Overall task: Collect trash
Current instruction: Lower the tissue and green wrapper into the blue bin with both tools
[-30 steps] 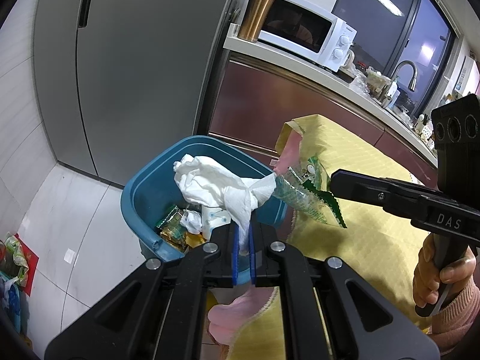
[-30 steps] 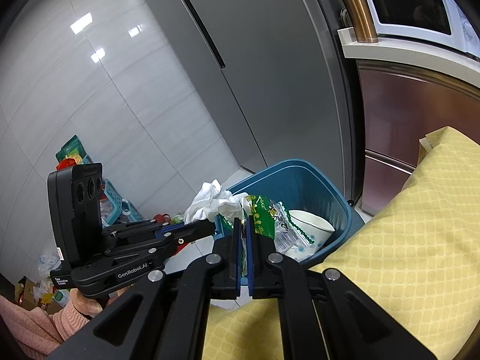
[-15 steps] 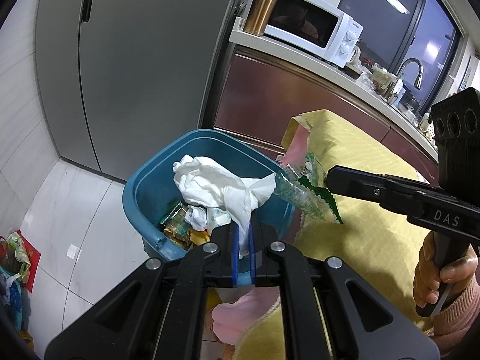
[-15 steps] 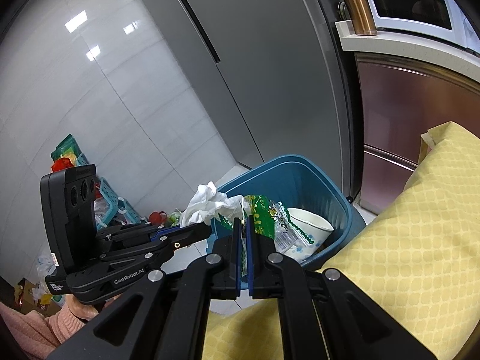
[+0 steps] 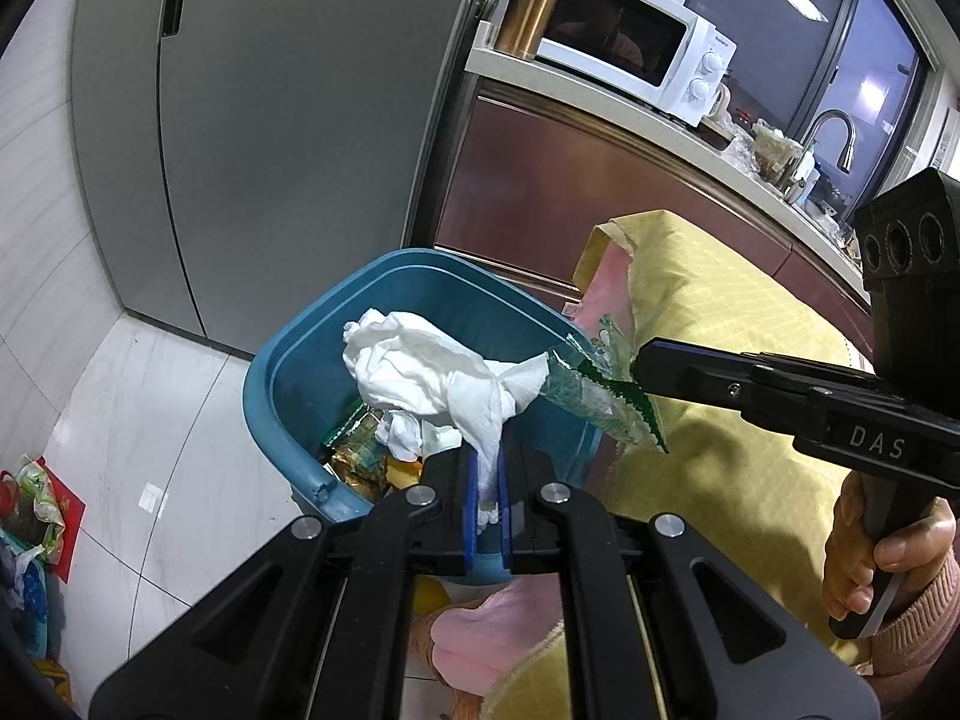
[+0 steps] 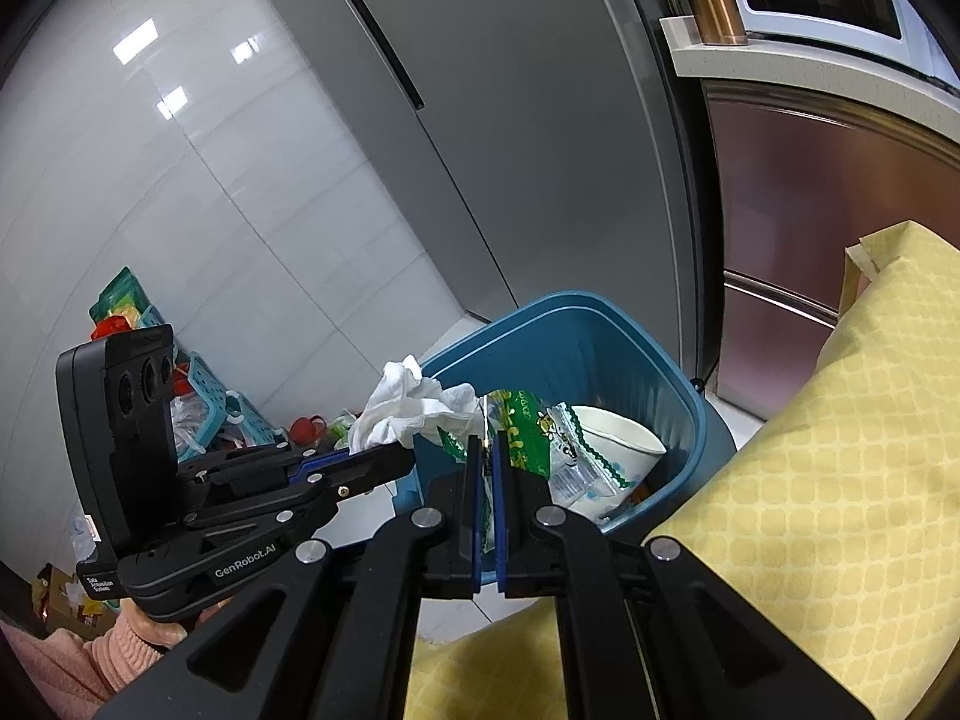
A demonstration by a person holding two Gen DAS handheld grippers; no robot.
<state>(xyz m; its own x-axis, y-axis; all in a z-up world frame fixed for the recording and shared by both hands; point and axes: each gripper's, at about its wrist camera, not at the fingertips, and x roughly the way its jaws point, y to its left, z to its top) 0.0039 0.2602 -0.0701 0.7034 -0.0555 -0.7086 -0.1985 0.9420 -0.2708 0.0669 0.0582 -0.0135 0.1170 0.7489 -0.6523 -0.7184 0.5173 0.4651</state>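
Here, left gripper (image 5: 487,489) jaws pinch white tissue (image 5: 432,375); right gripper (image 6: 489,483) jaws pinch green wrapper (image 6: 528,429); both above blue bin (image 5: 288,414).

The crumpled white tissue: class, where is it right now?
In the left wrist view the crumpled white tissue is pinched in the left hand-held gripper, hanging above the open blue bin, beside the green wrapper to its right.

A pale, glossy tiled floor (image 5: 150,420) carried a teal plastic waste bin (image 5: 288,396), which stood by the foot of a tall grey refrigerator (image 5: 288,138) and just beside the edge of a table draped in a yellow quilted cloth (image 5: 720,324). Along the wall, colourful bags and a turquoise perforated basket (image 6: 207,396) lay on the tiles
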